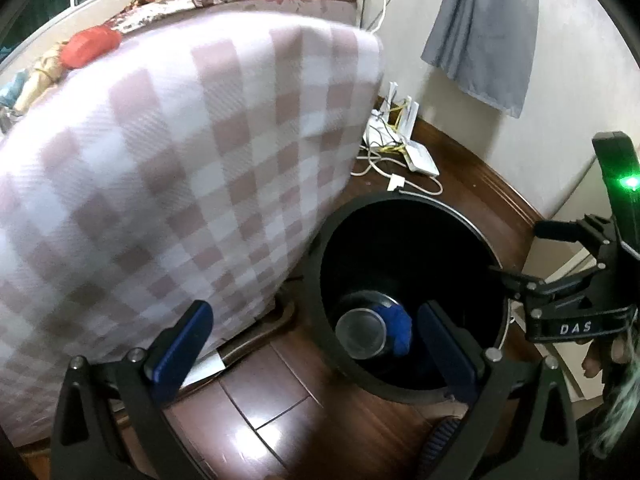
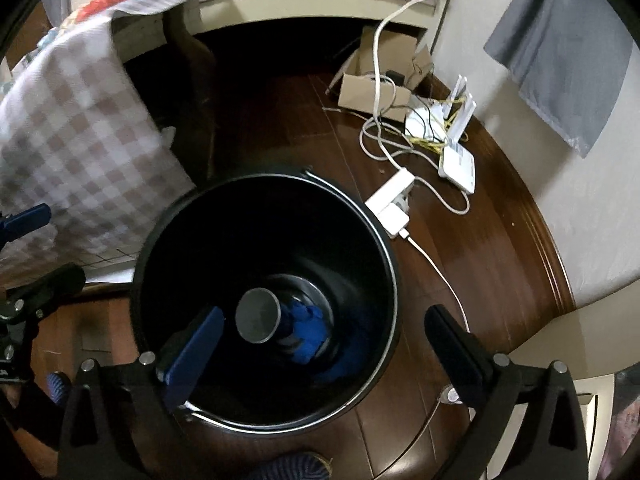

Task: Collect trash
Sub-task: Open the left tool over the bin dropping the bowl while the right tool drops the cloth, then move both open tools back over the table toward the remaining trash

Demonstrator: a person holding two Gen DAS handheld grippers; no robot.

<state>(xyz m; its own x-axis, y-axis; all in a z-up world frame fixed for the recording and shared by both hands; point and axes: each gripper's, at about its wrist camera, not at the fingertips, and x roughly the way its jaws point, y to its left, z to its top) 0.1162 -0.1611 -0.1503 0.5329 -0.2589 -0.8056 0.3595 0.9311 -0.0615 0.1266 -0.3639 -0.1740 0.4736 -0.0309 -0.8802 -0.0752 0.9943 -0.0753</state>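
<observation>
Both hand-held grippers released, empty: left (image 1: 316, 340), right (image 2: 324, 344) over the bin (image 2: 384, 248). Can (image 2: 258, 316) lies at the bin bottom, blue trash (image 2: 308, 330) touching it at 3 o'clock.

One black bin (image 2: 264, 420) holding one clear cup (image 2: 258, 316) and one crumpled blue item (image 2: 306, 332), two open grippers (image 1: 316, 344) (image 2: 326, 348), one checked blanket (image 1: 180, 184), one grey cloth (image 2: 560, 52), one cardboard box (image 2: 372, 92), one router (image 2: 458, 166), one white power strip (image 2: 390, 202).
</observation>
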